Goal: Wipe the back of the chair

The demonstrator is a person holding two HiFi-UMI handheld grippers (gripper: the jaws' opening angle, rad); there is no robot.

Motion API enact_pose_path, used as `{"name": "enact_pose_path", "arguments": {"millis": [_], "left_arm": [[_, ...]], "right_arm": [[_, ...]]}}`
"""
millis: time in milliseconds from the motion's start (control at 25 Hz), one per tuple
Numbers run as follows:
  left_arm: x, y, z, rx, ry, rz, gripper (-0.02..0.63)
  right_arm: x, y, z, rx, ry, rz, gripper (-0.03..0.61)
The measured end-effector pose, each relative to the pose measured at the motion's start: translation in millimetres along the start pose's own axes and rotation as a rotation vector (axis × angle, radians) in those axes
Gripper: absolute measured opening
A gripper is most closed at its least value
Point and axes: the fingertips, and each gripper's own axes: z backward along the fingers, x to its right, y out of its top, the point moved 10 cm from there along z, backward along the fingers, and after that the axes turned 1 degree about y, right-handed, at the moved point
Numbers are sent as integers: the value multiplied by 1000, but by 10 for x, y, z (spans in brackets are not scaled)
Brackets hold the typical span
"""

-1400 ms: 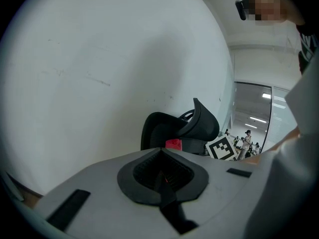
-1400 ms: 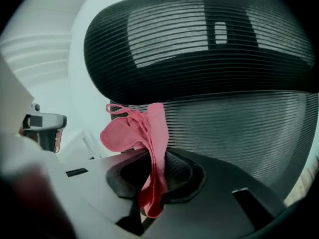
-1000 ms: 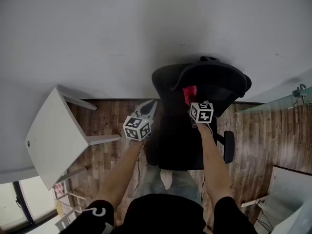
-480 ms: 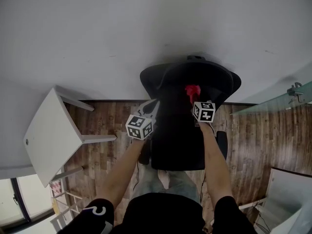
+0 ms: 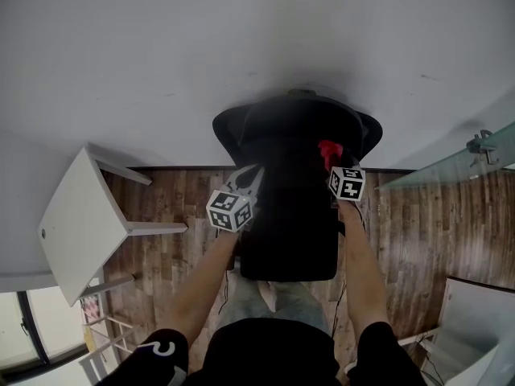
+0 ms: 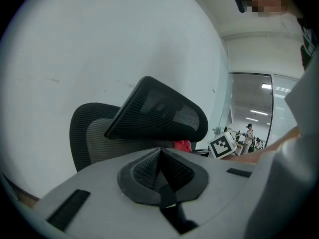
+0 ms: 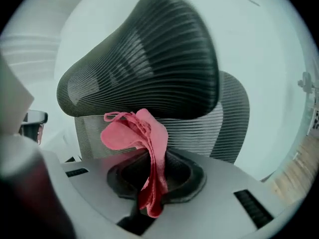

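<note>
A black mesh office chair [image 5: 291, 183] stands before me with its headrest [image 7: 149, 63] toward the white wall. My right gripper [image 5: 331, 159] is shut on a pink cloth [image 7: 142, 148], which it holds against the mesh back [image 7: 199, 136] just under the headrest. In the head view the cloth [image 5: 328, 150] shows red at the chair's upper right. My left gripper [image 5: 245, 183] is shut with nothing in it, beside the chair's left edge. From the left gripper view, the headrest [image 6: 159, 113] and the cloth [image 6: 183, 145] show ahead.
A white table [image 5: 84, 219] stands at the left on the wood floor [image 5: 173, 252]. A white wall [image 5: 201, 63] rises right behind the chair. A glass panel [image 5: 459, 171] is at the right. My legs are close behind the chair.
The chair has turned, its back and headrest swinging left in the head view. My right gripper with the cloth has shifted right and slightly up along the back. The left gripper has barely moved.
</note>
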Motion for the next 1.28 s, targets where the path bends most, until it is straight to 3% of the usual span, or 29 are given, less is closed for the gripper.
{"name": "enact_pose_path", "arguments": {"millis": [400, 680, 960, 1280], "left_arm": [[301, -46, -210, -13, -31, -14, 25], [384, -53, -241, -21, -53, -36, 25], [223, -112, -67, -35, -52, -44, 25], [-237, -202, 463, -62, -67, -27, 25]], "right_arm": [[827, -123, 385, -3, -106, -51, 72], [1087, -259, 693, 42, -178, -136, 72], [627, -464, 802, 39, -130, -138, 72], [-489, -484, 598, 48, -11, -165, 73]]}}
